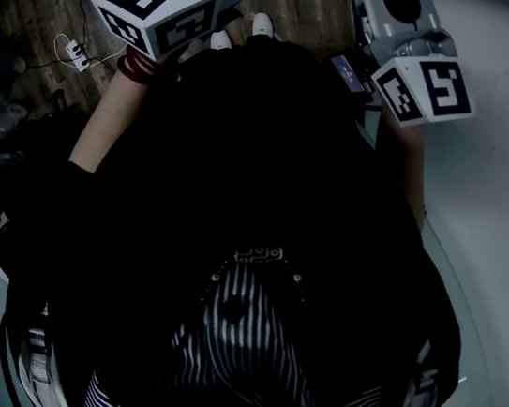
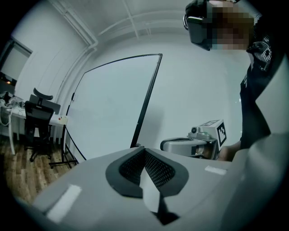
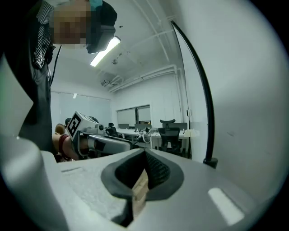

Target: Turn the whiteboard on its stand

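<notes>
The whiteboard (image 2: 113,106) is a large white panel in a thin black frame, standing upright ahead of my left gripper (image 2: 144,150). That gripper's jaws meet at the tips with nothing between them, short of the board's near vertical edge (image 2: 146,103). In the right gripper view the board's surface (image 3: 244,99) fills the right side, with its curved black frame (image 3: 195,76) and a black knob (image 3: 210,161) close beside my right gripper (image 3: 144,152), which is shut and empty. The head view shows only both marker cubes (image 1: 156,3) (image 1: 425,89) above dark clothing.
The stand's black legs (image 2: 63,159) rest on a wooden floor. A black office chair (image 2: 38,119) and a desk stand at the left. Desks and chairs (image 3: 169,133) line the far room. A power strip (image 1: 76,53) lies on the floor.
</notes>
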